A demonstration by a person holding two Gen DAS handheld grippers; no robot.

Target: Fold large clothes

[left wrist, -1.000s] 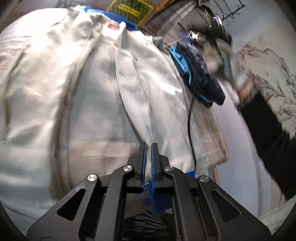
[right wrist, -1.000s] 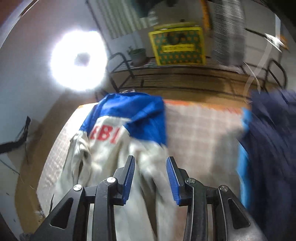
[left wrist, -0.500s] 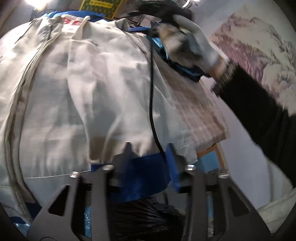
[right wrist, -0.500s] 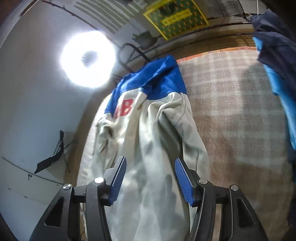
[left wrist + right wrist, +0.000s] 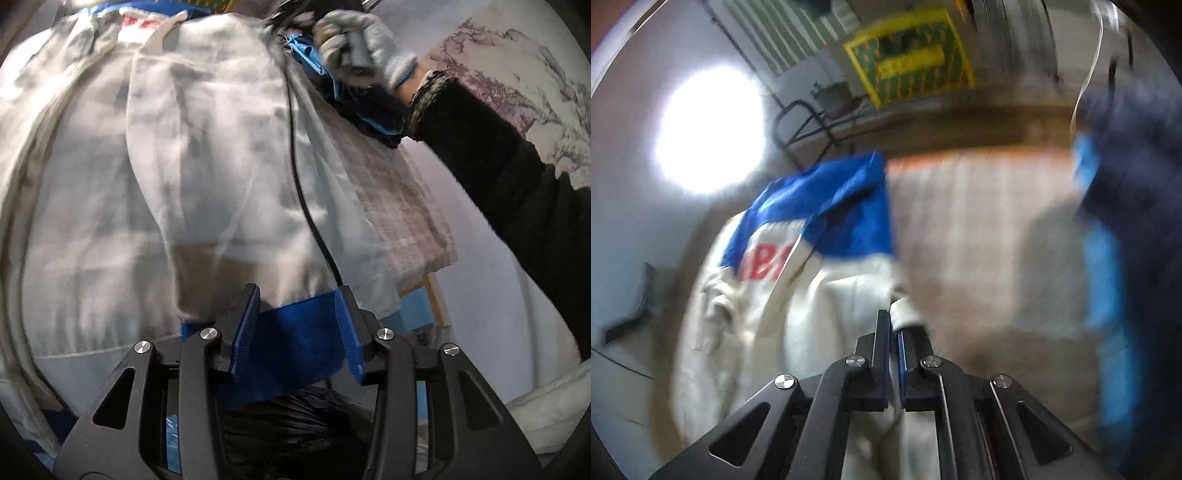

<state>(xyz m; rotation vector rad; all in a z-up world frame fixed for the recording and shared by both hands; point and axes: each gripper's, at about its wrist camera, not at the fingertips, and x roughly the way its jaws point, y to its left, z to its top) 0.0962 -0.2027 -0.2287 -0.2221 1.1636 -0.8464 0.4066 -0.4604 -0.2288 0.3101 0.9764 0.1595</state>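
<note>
A large white jacket (image 5: 192, 177) with blue trim and red letters lies spread on a plaid-covered table (image 5: 402, 206). In the left wrist view my left gripper (image 5: 299, 314) is open, its jaws on either side of the jacket's blue hem band (image 5: 295, 332). In the right wrist view, which is blurred, my right gripper (image 5: 894, 325) is shut on a fold of the white jacket (image 5: 812, 317) at its right edge, below the blue shoulder part (image 5: 842, 214). The gloved hand (image 5: 365, 40) holding the right gripper shows at the top of the left wrist view.
A dark navy and light blue garment (image 5: 1126, 229) lies on the table to the right of the jacket. A black cable (image 5: 303, 177) runs across the jacket. A yellow crate (image 5: 908, 62) and a metal rack stand behind the table. A bright lamp (image 5: 709, 129) shines at left.
My left gripper has opened and now straddles the blue hem. My right gripper has closed on the jacket's right edge.
</note>
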